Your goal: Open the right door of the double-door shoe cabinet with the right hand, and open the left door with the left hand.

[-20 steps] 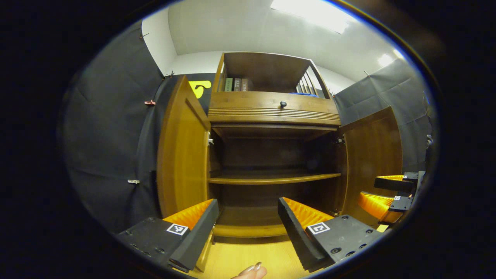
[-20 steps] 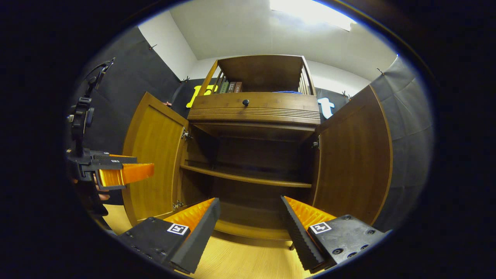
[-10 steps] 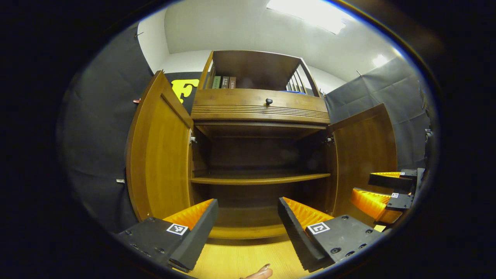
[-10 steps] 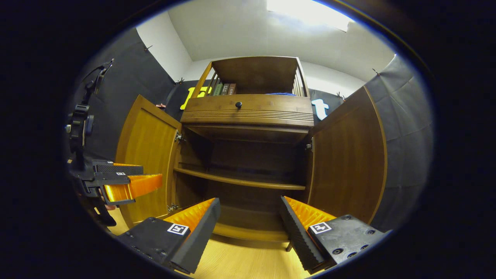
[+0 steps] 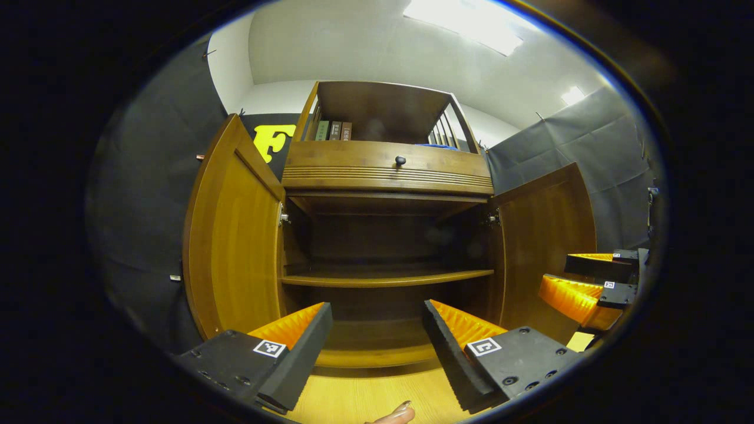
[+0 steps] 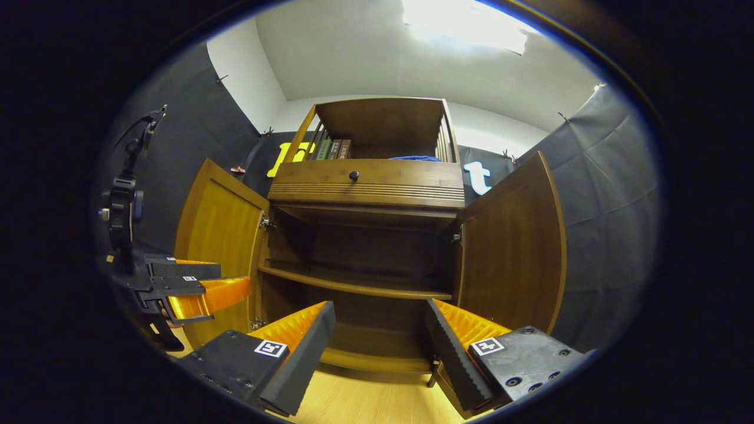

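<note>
The wooden shoe cabinet [image 5: 386, 171] [image 6: 365, 182] stands ahead with both doors swung wide. Its left door [image 5: 232, 235] [image 6: 218, 229] and right door [image 5: 548, 235] [image 6: 509, 241] angle outward, showing a bare middle shelf [image 5: 386, 275] [image 6: 353, 285]. My left gripper [image 5: 377, 330] is open, held low in front of the cabinet, touching nothing. My right gripper [image 6: 380, 330] is open too, with nothing between its fingers. In the left gripper view the right gripper [image 5: 589, 282] sits at the right edge near the right door. In the right gripper view the left gripper [image 6: 194, 282] hangs before the left door.
A drawer with a dark knob [image 5: 400, 160] sits above the opening, and an upper shelf holds books [image 5: 333, 131] and a blue item [image 6: 415, 158]. Light wooden floor [image 5: 365, 394] lies below. Black cloth walls [image 5: 147, 194] close both sides. A fingertip [image 5: 392, 415] shows at the bottom.
Both grippers have drawn back from the cabinet, which looks smaller now. The left door shows more of its inner face in the left gripper view. Both grippers stayed open.
</note>
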Demonstrator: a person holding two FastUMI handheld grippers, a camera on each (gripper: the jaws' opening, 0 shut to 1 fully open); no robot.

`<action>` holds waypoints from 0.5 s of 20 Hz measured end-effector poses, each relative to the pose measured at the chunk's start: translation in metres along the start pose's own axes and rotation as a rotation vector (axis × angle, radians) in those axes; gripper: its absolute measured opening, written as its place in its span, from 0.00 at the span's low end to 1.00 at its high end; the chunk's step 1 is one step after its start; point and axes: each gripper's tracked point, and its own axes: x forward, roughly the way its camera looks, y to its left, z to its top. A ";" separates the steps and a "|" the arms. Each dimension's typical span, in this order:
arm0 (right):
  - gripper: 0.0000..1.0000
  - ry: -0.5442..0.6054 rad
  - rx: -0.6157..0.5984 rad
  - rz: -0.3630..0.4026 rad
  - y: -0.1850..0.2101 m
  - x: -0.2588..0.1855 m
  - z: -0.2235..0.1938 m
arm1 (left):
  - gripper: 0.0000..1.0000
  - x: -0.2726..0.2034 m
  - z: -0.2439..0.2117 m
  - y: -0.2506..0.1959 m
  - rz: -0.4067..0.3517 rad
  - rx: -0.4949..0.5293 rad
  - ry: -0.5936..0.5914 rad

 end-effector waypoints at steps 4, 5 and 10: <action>0.97 -0.001 0.011 0.002 0.002 0.001 0.000 | 0.96 -0.003 0.002 0.001 0.003 0.010 -0.007; 0.97 -0.001 0.008 -0.001 0.001 0.001 0.000 | 0.96 -0.002 0.002 0.001 0.002 0.010 -0.007; 0.97 0.003 0.002 -0.005 0.000 0.001 -0.001 | 0.95 -0.001 0.000 0.001 -0.001 0.003 -0.001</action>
